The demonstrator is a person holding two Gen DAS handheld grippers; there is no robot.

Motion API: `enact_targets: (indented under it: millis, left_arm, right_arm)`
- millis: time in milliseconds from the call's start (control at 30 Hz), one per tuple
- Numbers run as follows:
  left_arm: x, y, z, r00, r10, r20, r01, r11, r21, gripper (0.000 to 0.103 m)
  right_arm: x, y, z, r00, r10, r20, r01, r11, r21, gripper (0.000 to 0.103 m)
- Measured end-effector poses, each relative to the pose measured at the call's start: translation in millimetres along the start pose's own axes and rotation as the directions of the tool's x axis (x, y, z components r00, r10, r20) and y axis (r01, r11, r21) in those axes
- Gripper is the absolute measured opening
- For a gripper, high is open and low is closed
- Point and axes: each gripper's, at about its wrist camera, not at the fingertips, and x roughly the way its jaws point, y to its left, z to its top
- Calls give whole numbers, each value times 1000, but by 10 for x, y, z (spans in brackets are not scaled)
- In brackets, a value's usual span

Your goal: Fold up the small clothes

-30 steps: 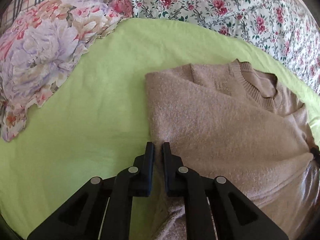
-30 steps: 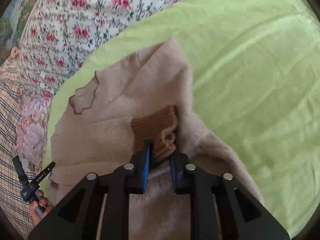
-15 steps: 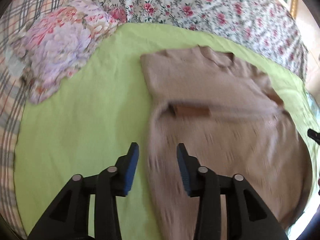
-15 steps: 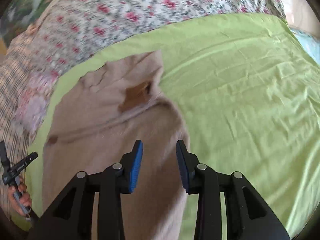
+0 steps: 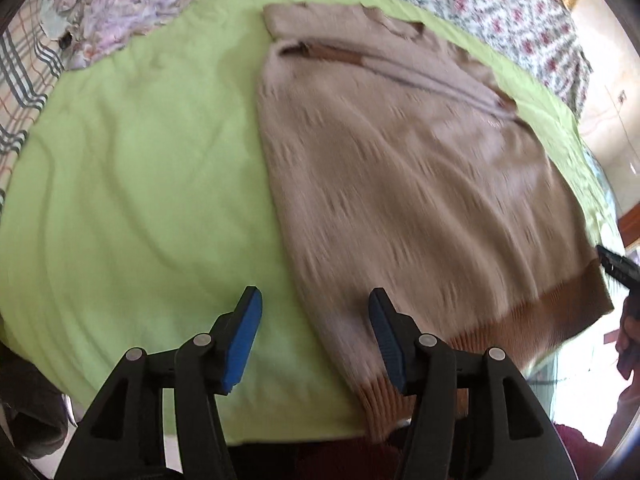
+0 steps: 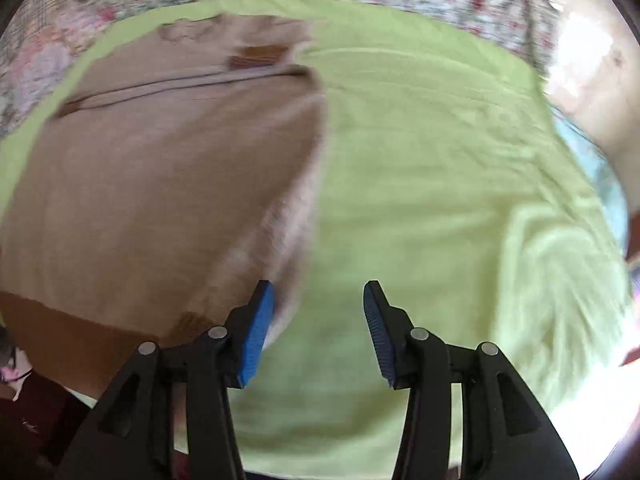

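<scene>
A: Status of the grippers?

B: The left gripper and right gripper both stand with jaws wide apart, holding nothing. A second ago each was clamped on a sleeve cuff over the sweater; half a second ago the jaws had already parted. Both have since drawn back toward the near edge of the bed.

A: Meaning for the task?

B: In my judgement the sleeve fold is complete. Both sleeves now lie across the chest, cuffs near the collar. The next step is probably a grasp at the hem, since each gripper hangs near one lower corner.

A: Position of the garment?

B: It lies flat on the green sheet, collar toward the floral bedding, hem toward the operator. A floral pillow sits well apart to the left.

A: Appearance?

B: Tan fuzzy knit, darker brown ribbing at hem and cuffs. Body narrowed to a rough rectangle. Motion blur hides fine detail.
</scene>
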Motion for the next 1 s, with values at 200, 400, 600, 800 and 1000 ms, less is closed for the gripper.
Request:
enact_targets:
  millis: [200, 400, 600, 800, 1000]
  left_arm:
    - [33, -109, -252, 998, -53, -42, 54, 998, 22, 67]
    - [34, -126, -379, 987, -154, -41, 154, 988, -4, 70]
    - [54, -87, -306, 963, -270, -26, 269, 963, -35, 6]
    - [-125, 24, -338, 952, -306, 25, 307, 952, -13, 7]
    - [105, 54, -356, 928, -366, -75, 362, 930, -56, 27]
  right_arm:
    - [-77, -371, -30, 957, 283, 57, -289, 932, 220, 49]
    - [178, -247, -149, 878, 478, 20, -464, 842, 275, 51]
    - [255, -380, -320, 773, 628, 85, -612, 704, 360, 9]
    - [239, -567, -422, 743, 656, 130, -654, 671, 349, 8]
    - [315, -451, -454, 696, 714, 74, -694, 644, 321, 20]
